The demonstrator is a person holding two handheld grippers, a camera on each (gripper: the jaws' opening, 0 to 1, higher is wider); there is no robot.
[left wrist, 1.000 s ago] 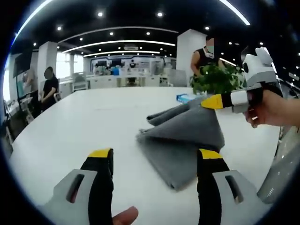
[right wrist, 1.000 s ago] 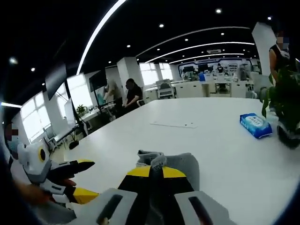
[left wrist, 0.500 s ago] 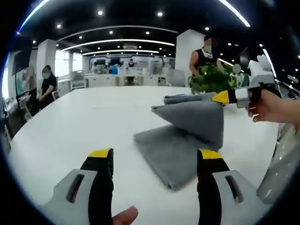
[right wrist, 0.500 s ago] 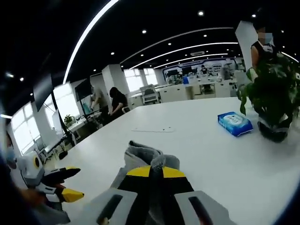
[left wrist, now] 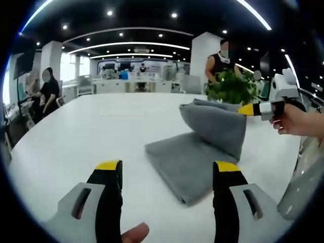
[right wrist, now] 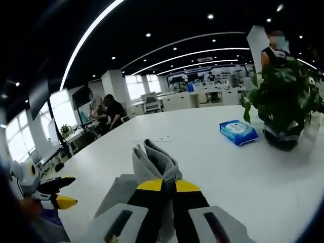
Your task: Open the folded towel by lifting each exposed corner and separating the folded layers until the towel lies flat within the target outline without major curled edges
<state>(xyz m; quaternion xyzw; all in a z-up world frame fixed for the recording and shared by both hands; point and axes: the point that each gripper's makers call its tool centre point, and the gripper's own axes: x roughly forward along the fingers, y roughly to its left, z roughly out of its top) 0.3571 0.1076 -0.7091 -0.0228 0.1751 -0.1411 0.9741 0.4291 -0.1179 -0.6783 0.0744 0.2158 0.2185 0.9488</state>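
Wide bare stretch of white table on the left of the left gripper view, running out to the curved far edge; a seated person in black beyond that edge. Left gripper low in front, jaws spread wide and holding nothing, hanging over the table just short of the towel. Grey towel right of centre in that view, lower layers lying flat with a straight near edge, top layer peeled up into a draped flap. Flap's corner pinched by the right gripper, coming in from the right with a hand behind it. Potted plant and a standing person behind.

In the right gripper view: left gripper at far left, jaws apart. Right gripper at bottom centre, jaws closed on a bunched fold of towel standing up between them. Open table to the right, then a blue packet and the plant, both well apart from the towel.
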